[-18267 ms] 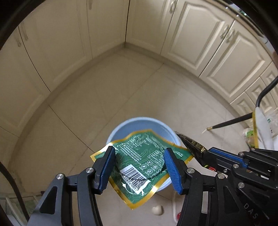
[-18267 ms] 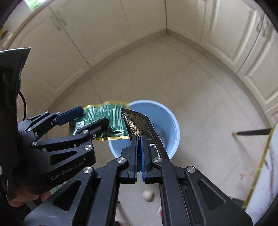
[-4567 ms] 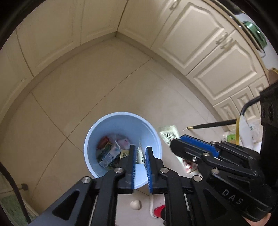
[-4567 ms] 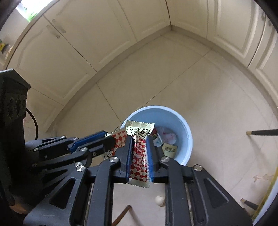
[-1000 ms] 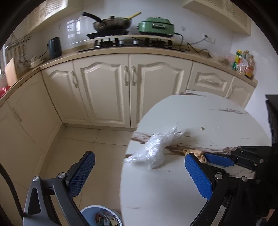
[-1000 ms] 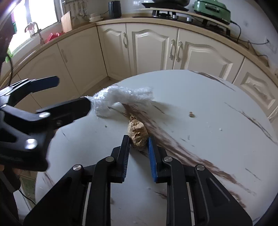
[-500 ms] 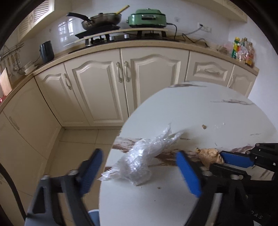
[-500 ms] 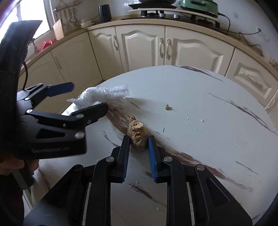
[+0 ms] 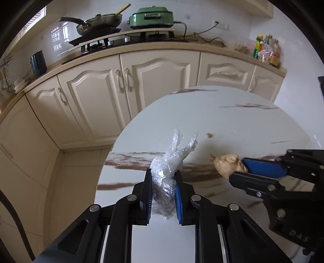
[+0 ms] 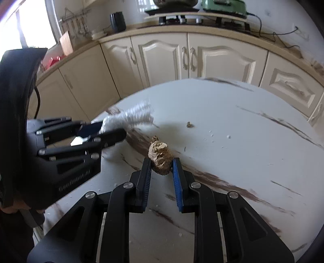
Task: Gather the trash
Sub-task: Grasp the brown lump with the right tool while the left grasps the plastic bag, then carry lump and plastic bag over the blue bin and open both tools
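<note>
Two hand-held grippers work over a round white worktop streaked with brown veins, each with a piece of trash between its fingers.

Nearest in the left wrist view, the left gripper is closing its fingers on a crumpled clear plastic wrapper. The blue pads already touch both sides of the wad, and its loose ends stick up beyond the fingertips. The wrapper sits near the worktop's rounded edge, with the tiled floor below.

In the right wrist view, the right gripper pinches a lumpy tan scrap, perhaps ginger root, between narrowly parted fingers. The scrap sits just above or on the worktop; contact with the surface cannot be told.

To finish this step well, the left fingers probably need to squeeze the wrapper's bulk firmly, since thin film slips and springs back. Both pieces should likely be lifted straight up before any sideways carry, so nothing drags through the crumbs.

The two grippers are near each other, left tips just beside the scrap's side, so they should rise together or one at a time. Beyond the scrap lies a small dark crumb, then bare worktop to the far rim. Open floor separates the worktop from the cream cabinets, leaving room to swing out on the left. A pan and green cooker sit far off on the counter.
</note>
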Demonstrator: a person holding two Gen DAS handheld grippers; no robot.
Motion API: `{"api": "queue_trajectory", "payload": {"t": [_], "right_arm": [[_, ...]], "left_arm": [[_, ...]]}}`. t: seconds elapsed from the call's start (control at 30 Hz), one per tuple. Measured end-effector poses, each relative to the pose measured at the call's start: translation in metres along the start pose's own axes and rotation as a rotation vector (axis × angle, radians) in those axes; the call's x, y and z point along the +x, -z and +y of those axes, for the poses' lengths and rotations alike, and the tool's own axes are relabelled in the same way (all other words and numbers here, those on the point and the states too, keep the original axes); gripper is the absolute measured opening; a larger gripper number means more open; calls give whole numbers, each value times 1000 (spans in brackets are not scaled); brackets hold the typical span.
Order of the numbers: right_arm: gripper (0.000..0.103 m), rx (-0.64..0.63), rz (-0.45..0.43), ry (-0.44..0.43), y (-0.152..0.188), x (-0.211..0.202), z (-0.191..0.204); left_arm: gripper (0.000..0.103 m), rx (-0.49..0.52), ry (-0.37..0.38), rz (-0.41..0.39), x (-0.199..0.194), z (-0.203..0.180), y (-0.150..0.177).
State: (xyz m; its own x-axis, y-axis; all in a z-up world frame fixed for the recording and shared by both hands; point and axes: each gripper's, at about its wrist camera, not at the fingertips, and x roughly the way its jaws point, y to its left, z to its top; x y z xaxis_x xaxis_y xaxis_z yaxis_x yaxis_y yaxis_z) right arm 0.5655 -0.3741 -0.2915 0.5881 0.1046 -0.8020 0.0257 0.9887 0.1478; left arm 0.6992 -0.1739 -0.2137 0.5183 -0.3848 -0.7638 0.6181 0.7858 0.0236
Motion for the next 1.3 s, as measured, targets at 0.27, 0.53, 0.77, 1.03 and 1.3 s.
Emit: {"api": "queue_trajectory", "payload": {"t": [0.27, 0.53, 0.77, 1.03, 1.3], "right_arm": [[20, 2, -85, 9, 0, -53, 16], [20, -22, -207, -31, 8, -121, 64], [20, -140, -281, -118, 20, -155, 157], [20, -323, -210, -262, 52, -104, 288], [20, -370, 31, -303, 100, 32, 347]], "left_arm": [[15, -31, 47, -124, -84, 4, 17], [15, -82, -26, -290, -200, 18, 81], [15, -166, -197, -357, -283, 46, 172], [16, -341, -346, -259, -308, 98, 285], [16, -535, -298, -14, -225, 156, 384]]}}
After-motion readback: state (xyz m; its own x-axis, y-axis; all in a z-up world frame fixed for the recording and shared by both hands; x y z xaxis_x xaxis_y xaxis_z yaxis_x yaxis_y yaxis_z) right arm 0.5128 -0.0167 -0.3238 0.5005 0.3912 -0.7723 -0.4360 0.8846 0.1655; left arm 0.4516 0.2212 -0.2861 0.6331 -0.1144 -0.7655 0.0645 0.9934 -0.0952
